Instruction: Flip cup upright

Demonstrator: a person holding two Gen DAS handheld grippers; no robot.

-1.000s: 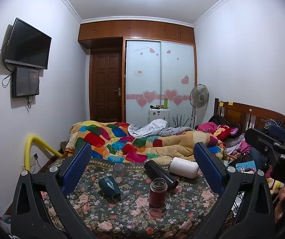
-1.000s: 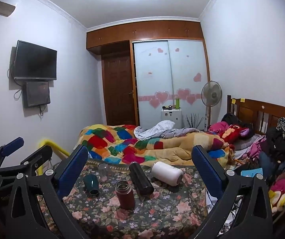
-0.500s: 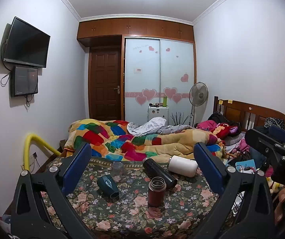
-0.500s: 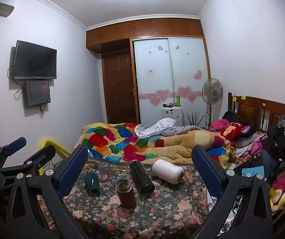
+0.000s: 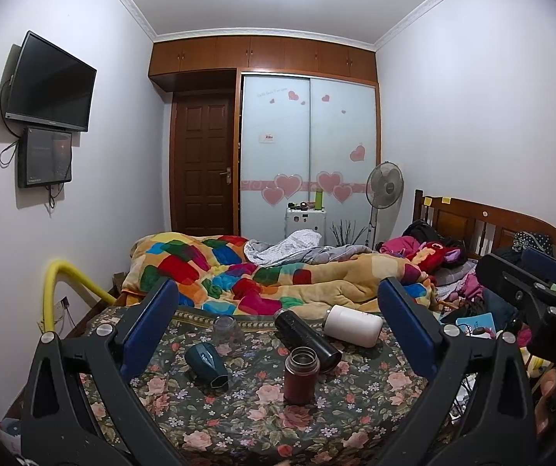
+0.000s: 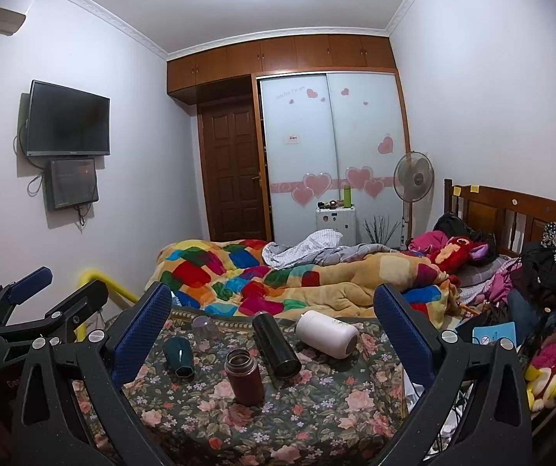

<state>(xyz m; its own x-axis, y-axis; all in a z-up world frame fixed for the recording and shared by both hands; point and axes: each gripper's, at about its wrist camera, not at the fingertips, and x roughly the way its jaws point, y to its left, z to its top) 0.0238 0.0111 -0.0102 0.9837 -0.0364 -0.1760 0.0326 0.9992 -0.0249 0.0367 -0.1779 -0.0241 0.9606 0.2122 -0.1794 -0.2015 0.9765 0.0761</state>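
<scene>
On the floral tablecloth (image 5: 262,419) lie a teal cup (image 5: 206,359) on its side, a black flask (image 5: 308,338) on its side and a white cup (image 5: 353,325) on its side. A clear glass (image 5: 226,327) stands upside down at the back. A dark red flask (image 5: 301,374) stands upright with its mouth open. The same things show in the right wrist view: teal cup (image 6: 178,355), black flask (image 6: 276,345), white cup (image 6: 327,333), red flask (image 6: 243,376), glass (image 6: 204,326). My left gripper (image 5: 278,334) and right gripper (image 6: 272,334) are both open, empty, held above the table's near side.
A bed with a patchwork quilt (image 5: 239,272) lies right behind the table. Clothes and plush toys (image 6: 541,310) pile up at the right. A yellow pipe (image 5: 56,283) stands at the left. The right gripper's body (image 5: 537,303) shows at the right of the left wrist view.
Both views have tilted slightly upward, so the table and cups sit a bit lower in frame. Nothing on the table has moved. Both grippers stay open.
</scene>
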